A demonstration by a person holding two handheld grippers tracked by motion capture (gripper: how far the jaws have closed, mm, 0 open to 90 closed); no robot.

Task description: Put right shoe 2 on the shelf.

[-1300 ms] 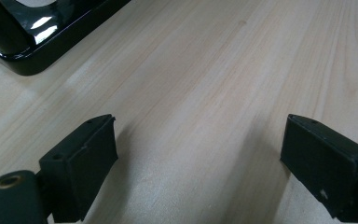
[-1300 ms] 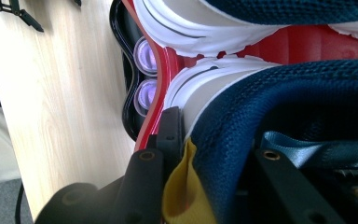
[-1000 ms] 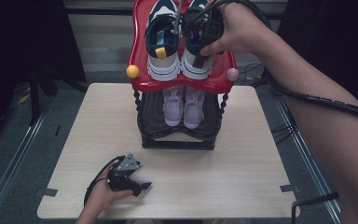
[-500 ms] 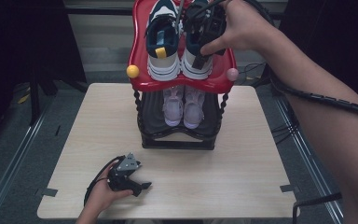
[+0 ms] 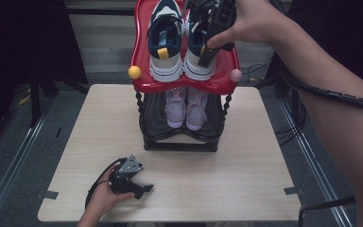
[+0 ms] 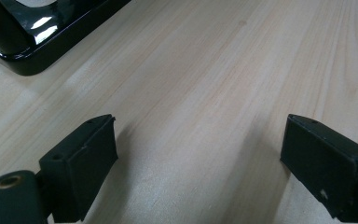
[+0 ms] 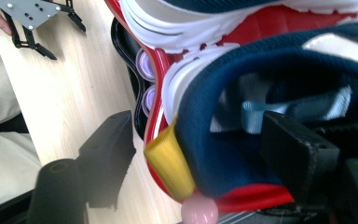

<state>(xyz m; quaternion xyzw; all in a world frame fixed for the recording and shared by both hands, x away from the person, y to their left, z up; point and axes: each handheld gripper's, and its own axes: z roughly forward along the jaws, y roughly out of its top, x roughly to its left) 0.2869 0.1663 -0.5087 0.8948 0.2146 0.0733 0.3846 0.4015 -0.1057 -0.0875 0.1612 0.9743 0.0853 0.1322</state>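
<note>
We see the navy and white sneaker [image 5: 199, 42], with its yellow heel tab, on the red top shelf [image 5: 227, 64]. Our right claw [image 7: 200, 154] has just been opening, heel between its jaws unpressed. Left claw [image 6: 200, 163] rests released on the desk [image 5: 246, 156].

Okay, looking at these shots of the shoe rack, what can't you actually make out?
- Right navy shoe, high view: its upper is covered by the right tool and the hand.
- Lilac shoes, high view: heels hidden under the red top shelf.
- Left tool, high view: too small to judge its opening.
- Rack base, left gripper view: cut off at the frame corner.
</note>
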